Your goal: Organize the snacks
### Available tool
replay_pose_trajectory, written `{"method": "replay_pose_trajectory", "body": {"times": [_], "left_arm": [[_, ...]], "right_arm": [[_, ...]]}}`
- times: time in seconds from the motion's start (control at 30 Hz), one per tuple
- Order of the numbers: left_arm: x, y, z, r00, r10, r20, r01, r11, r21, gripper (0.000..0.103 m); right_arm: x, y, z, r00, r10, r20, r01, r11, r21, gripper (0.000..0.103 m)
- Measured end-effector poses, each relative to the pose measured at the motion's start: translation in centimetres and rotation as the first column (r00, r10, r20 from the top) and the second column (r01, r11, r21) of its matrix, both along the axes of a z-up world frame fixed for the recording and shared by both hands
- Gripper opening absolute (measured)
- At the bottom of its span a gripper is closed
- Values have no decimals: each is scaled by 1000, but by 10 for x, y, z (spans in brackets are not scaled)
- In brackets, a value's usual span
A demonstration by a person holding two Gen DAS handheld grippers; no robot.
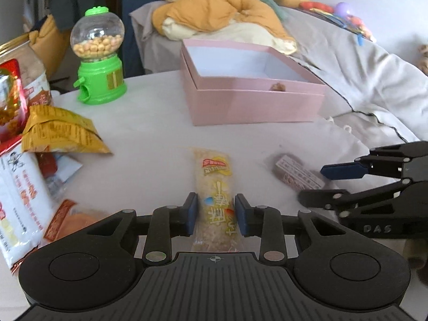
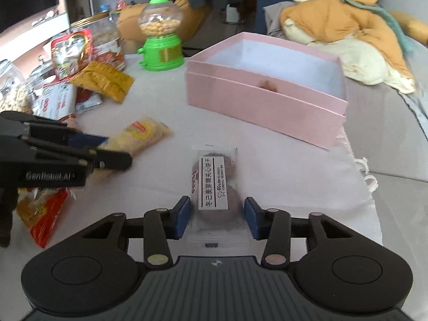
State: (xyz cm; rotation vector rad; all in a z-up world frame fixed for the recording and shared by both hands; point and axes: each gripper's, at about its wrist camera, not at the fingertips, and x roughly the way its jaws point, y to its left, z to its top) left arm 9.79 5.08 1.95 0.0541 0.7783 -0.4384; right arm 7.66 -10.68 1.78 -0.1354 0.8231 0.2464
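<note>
A long yellow rice-snack packet (image 1: 215,187) lies on the white table (image 1: 149,139), and my left gripper (image 1: 216,214) is shut on its near half, blue pads against both sides. A clear packet of brown cookies with a white label (image 2: 214,187) lies between the pads of my right gripper (image 2: 218,218), with a thin gap on each side, so the gripper is open. Behind them stands the open pink box (image 1: 254,104), holding one small brown snack (image 1: 278,87). In the left wrist view the right gripper (image 1: 315,184) reaches in beside the cookie packet (image 1: 297,174).
A green candy dispenser (image 1: 100,80) stands at the back left. Several snack bags (image 1: 61,131) and jars (image 2: 10,91) crowd the table's left side. A grey couch with an orange garment (image 2: 347,21) lies behind and to the right. The table edge (image 2: 358,160) runs close on the right.
</note>
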Motion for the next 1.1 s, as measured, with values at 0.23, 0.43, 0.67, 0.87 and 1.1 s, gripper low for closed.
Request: {"method": "replay_pose_trajectory", "body": {"times": [0.23, 0.43, 0.67, 0.87, 1.1], "left_arm": [[23, -4, -2, 997, 55, -49, -57, 997, -42, 35], [15, 0, 0, 992, 69, -101, -77, 994, -72, 35], [-14, -21, 19, 998, 61, -23, -62, 997, -48, 33], [-10, -30, 90, 978, 88, 190, -52, 981, -187, 33], [96, -57, 94, 968, 217, 127, -165, 930, -329, 34]], "right_arm": [[22, 9, -5, 999, -29, 28, 28, 1000, 8, 47], [5, 0, 2, 1000, 5, 18, -5, 1000, 11, 40], [-17, -30, 21, 999, -4, 42, 0, 996, 92, 40], [-31, -48, 35, 996, 21, 84, -29, 995, 93, 40], [-20, -48, 41, 996, 22, 83, -33, 990, 138, 40]]}}
